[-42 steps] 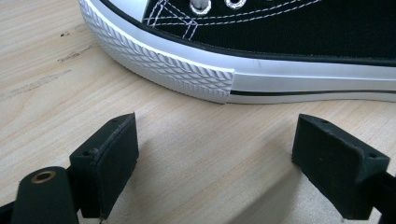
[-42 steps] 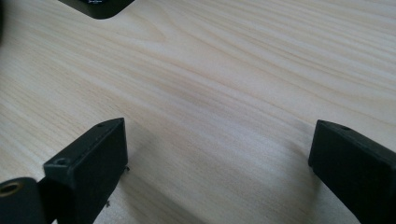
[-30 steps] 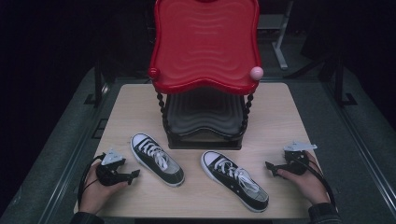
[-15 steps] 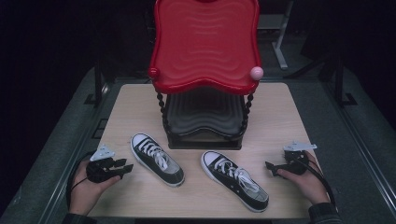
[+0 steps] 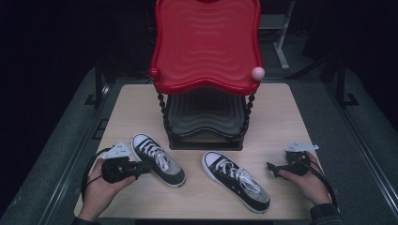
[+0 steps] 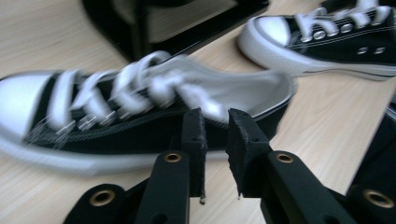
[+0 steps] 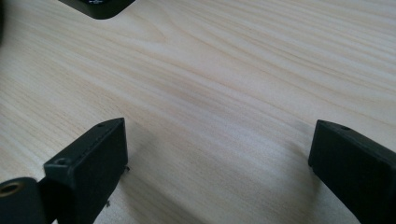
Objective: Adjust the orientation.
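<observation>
Two black canvas sneakers with white laces lie on the wooden table. The left shoe (image 5: 157, 159) (image 6: 140, 107) has its toe toward the far left, and the right shoe (image 5: 237, 180) (image 6: 327, 37) lies nearer the front. My left gripper (image 5: 144, 167) (image 6: 216, 116) is level with the left shoe's near side, by the heel opening. Its jaws have just been closing and stand a narrow gap apart, with nothing between them. My right gripper (image 5: 273, 167) (image 7: 219, 154) rests on the table at the right, open wide over bare wood.
A two-tier stand rises behind the shoes, with a red wavy top tray (image 5: 206, 42), a dark lower tray (image 5: 206, 117) and a black base (image 6: 196, 28) (image 7: 98, 5). A pink knob (image 5: 258, 72) sits on the tray's right corner. The table edge (image 5: 187, 218) runs close to my hands.
My left hand has lifted and moved right to the left shoe's side, and its jaws have narrowed. Both shoes and the right hand stay where they were.
</observation>
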`<state>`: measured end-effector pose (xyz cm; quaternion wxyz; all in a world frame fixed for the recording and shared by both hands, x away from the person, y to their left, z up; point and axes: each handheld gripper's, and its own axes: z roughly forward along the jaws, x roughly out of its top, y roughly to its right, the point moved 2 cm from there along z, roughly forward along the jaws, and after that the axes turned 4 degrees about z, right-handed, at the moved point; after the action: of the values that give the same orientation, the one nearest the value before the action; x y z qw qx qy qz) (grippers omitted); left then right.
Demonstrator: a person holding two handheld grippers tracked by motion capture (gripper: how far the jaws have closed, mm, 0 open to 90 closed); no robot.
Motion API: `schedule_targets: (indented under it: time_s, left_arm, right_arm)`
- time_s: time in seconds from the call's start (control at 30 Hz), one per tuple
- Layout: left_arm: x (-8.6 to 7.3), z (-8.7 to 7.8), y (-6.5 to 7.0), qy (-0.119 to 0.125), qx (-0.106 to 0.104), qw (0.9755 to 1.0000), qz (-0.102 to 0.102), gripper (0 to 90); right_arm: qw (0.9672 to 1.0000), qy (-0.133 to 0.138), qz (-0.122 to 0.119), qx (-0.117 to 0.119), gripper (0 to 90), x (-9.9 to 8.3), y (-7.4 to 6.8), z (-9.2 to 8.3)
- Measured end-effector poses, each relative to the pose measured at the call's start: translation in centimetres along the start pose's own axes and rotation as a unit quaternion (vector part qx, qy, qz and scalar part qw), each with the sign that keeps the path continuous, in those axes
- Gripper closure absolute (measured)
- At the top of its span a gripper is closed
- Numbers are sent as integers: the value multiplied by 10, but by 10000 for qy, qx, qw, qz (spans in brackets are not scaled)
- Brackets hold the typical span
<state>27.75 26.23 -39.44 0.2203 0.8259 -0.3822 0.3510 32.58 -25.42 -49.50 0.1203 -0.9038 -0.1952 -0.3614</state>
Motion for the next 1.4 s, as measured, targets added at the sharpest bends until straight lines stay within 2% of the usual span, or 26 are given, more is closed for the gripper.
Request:
schedule_targets:
  time_s: [0.13, 0.37, 0.53, 0.73, 0.83, 0.9, 0.97, 1.07, 1.2, 1.4]
  left_arm:
    - [10, 14, 13, -37, -219, 9996, 159, 726]
    - [21, 37, 28, -178, -443, 9981, 388, 654]
    - [23, 51, 33, -306, -463, 9973, 472, 649]
    - [17, 67, 35, -606, -493, 9955, 535, 681]
    - [16, 68, 35, -630, -475, 9955, 530, 722]
    - [17, 68, 34, -630, -577, 9952, 481, 751]
    - [17, 68, 34, -637, -632, 9949, 470, 807]
    - [17, 68, 33, -604, -673, 9948, 472, 837]
    - [17, 65, 34, -587, -652, 9947, 535, 851]
    - [21, 60, 43, -521, -799, 9935, 614, 850]
  right_arm:
    - [10000, 1, 0, -1, 42, 0, 0, 0]
    - [10000, 0, 0, -1, 43, 0, 0, 0]
    - [10000, 3, 1, 1, 43, 0, 0, 0]
    - [10000, 2, -4, 3, 43, 0, 0, 0]
    - [10000, -1, -3, 2, 43, 0, 0, 0]
    - [10000, -1, -3, 2, 43, 0, 0, 0]
    - [10000, 0, -4, 2, 43, 0, 0, 0]
    - [10000, 1, -2, 4, 43, 0, 0, 0]
    - [10000, 2, -2, 4, 43, 0, 0, 0]
    - [10000, 5, -3, 5, 43, 0, 0, 0]
